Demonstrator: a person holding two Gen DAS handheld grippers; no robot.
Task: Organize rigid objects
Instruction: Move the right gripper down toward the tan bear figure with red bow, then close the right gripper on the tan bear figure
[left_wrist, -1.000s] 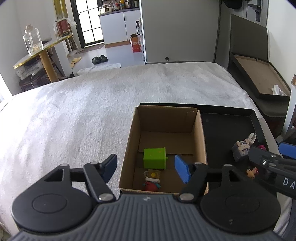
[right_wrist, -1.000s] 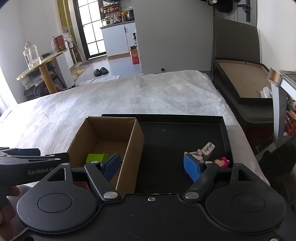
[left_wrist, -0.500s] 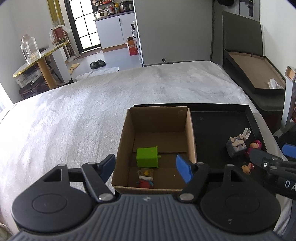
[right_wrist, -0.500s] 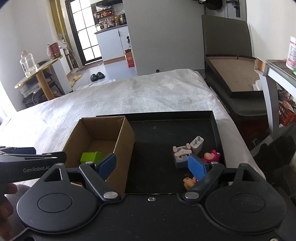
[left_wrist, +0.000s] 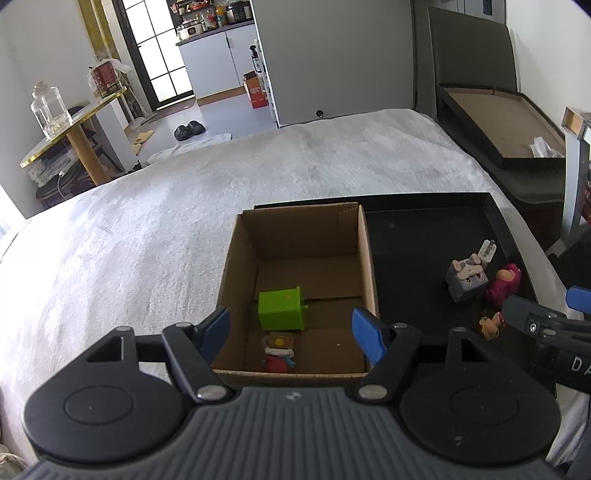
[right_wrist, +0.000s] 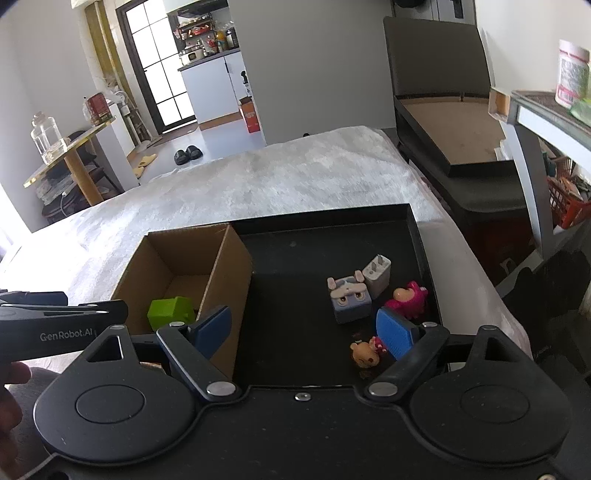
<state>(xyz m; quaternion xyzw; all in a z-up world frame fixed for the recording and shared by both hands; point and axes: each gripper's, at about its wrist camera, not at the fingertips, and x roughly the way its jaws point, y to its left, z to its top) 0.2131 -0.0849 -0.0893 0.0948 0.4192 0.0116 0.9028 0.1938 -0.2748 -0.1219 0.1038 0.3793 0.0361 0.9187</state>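
An open cardboard box (left_wrist: 236, 258) sits on a white blanket, against the left side of a black tray (left_wrist: 413, 258). In the box lie a green block (left_wrist: 280, 310) and a small red-and-brown figure (left_wrist: 279, 350). My left gripper (left_wrist: 291, 330) hovers open over the box's near end, holding nothing. On the tray (right_wrist: 295, 266) lie a grey cube figure (right_wrist: 349, 299), a white plug (right_wrist: 376, 277), a pink figure (right_wrist: 408, 299) and a small orange figure (right_wrist: 365, 352). My right gripper (right_wrist: 303, 330) hangs open above the tray's near part, its right pad close to the pink and orange figures.
The white blanket (left_wrist: 147, 240) stretches far to the left and back. A dark open case (right_wrist: 450, 122) and a shelf (right_wrist: 546, 110) stand to the right of the bed. A side table with a glass jar (left_wrist: 51, 110) stands at the far left.
The right gripper's jaws have spread wider and it has drawn back, so the tray's figures now show between its fingers. The left gripper has drifted slightly; the box sits further left in its view.
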